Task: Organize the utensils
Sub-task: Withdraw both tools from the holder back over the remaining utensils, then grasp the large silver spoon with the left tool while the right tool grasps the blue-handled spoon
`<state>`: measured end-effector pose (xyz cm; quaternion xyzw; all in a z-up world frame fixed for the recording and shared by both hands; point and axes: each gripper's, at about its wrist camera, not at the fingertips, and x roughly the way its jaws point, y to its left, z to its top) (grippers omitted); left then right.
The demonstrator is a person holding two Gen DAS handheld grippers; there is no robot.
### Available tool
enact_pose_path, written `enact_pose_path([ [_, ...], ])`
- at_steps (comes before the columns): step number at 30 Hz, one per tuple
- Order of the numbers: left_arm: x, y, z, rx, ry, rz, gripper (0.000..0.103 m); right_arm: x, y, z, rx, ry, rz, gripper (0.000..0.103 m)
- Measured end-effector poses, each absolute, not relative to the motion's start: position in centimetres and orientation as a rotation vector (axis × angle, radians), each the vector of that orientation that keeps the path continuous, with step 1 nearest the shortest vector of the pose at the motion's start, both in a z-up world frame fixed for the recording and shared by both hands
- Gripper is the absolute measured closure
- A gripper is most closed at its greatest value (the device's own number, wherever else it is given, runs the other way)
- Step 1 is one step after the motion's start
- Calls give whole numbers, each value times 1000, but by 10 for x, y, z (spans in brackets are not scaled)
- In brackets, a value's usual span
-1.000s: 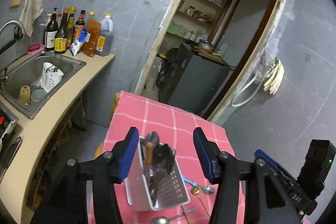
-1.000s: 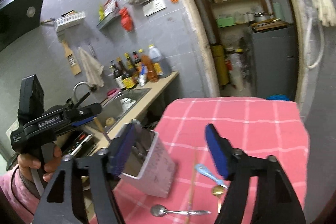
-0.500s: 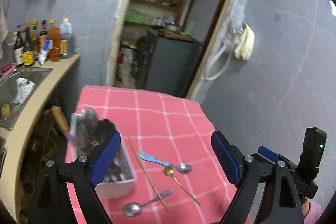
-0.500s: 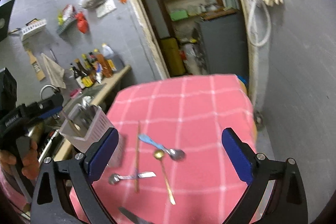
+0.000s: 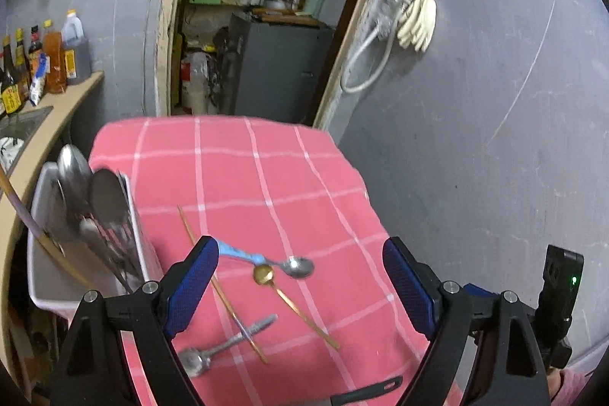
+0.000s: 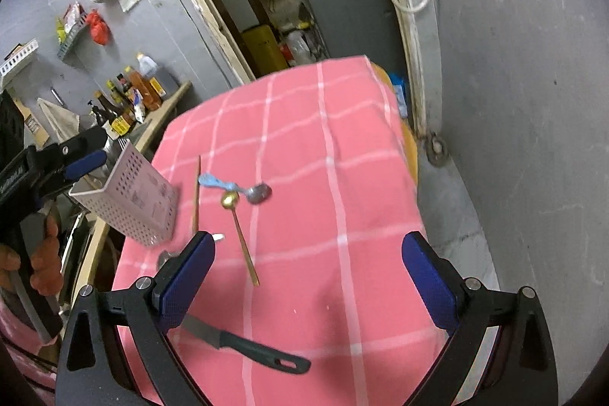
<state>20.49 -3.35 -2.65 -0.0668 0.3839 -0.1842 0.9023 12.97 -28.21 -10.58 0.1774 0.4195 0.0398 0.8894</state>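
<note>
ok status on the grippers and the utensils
Left gripper and right gripper open, empty. Spoons, chopstick, knife loose beside holder. Nothing blocking.

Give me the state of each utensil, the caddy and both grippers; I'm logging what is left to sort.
left gripper: open, empty.
right gripper: open, empty.
white caddy: upright, holding utensils.
blue-handled spoon: loose on the cloth.
gold spoon: loose.
steel spoon: loose.
chopstick: loose.
black-handled knife: loose, nearest the grippers.

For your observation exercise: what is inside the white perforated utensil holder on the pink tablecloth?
The utensil holder holds a metal ladle, a dark spatula and thin handles. Its lower contents are hidden by its walls.
</note>
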Motion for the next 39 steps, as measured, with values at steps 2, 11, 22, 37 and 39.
enact_pose_path([
  [2,198,-32,-35,-149,820,-376,16,129,-284,-112,372,885,83,6],
  [11,159,-4,-74,-269,894,-220,16,145,-276,-128,355,937,152,7],
  [22,158,43,-133,-355,974,3,17,207,-233,-152,260,991,360,25],
  [37,180,56,-173,-386,967,-62,36,310,-171,-173,6,1067,600,73],
  [39,182,56,-176,-393,969,-74,36,314,-167,-174,-12,1082,627,76],
])
